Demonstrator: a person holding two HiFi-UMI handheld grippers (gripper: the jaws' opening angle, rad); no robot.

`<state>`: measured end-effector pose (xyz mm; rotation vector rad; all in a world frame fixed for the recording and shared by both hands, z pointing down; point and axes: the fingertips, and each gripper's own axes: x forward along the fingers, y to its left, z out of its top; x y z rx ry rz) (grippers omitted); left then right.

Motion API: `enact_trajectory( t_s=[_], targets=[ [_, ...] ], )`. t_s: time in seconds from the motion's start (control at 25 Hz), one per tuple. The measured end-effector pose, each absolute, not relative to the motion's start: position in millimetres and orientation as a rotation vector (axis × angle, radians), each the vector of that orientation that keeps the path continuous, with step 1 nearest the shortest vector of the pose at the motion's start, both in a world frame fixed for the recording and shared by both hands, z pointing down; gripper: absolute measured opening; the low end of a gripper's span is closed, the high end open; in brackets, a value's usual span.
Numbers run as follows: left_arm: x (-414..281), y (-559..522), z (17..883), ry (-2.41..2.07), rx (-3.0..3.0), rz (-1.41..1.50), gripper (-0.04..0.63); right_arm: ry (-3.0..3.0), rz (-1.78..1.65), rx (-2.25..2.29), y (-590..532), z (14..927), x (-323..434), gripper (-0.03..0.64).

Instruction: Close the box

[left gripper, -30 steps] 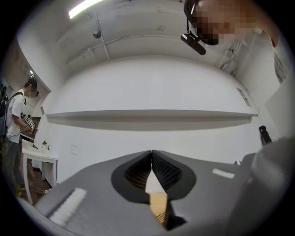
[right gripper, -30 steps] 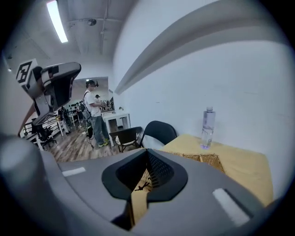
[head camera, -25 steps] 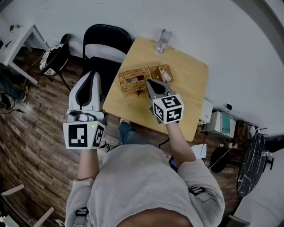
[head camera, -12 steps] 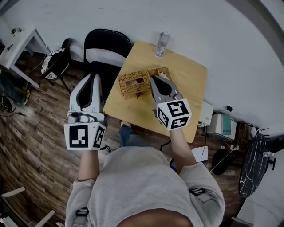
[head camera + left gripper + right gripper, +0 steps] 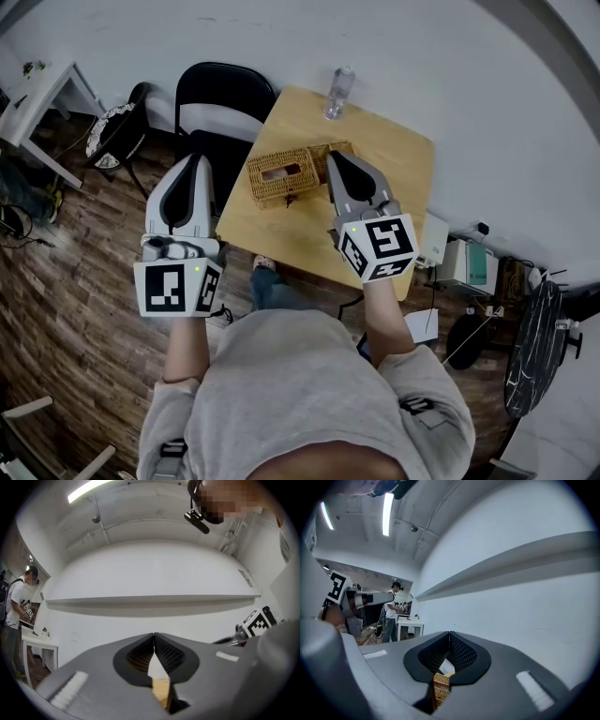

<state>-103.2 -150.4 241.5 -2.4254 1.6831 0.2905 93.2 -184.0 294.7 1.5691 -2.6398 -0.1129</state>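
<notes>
wicker box (image 5: 281,174): upper centre of frame, on wooden table (image 5: 403,159) | right claw (image 5: 335,156): tips pressed together, holding nothing, overlaps box's right end, contact unclear | left claw (image 5: 194,159): also closed, empty, left of table, before black chair (image 5: 225,103) | bottle (image 5: 339,91): table's far edge

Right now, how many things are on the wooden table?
2: a wicker box near the table's left side and a clear bottle at its far edge. The right gripper covers the box's right end, so something may be hidden.
</notes>
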Motion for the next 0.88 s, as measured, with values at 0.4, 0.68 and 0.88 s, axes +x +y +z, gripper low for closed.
enact_trajectory(
  t_s=[0.4,0.68,0.88],
  targets=[
    [-104,-146,240,1.695,-2.413,0.289,0.058,-2.609,-0.2,1.659,-174,273,106,0.006],
    [-100,-145,240,1.689,-2.416,0.291,0.058,-2.604,-0.263,1.71,-166,256,114,0.006],
    [-98,-145,240,1.683,-2.418,0.294,0.058,-2.599,-0.292,1.744,-160,245,118,0.006]
  ],
)
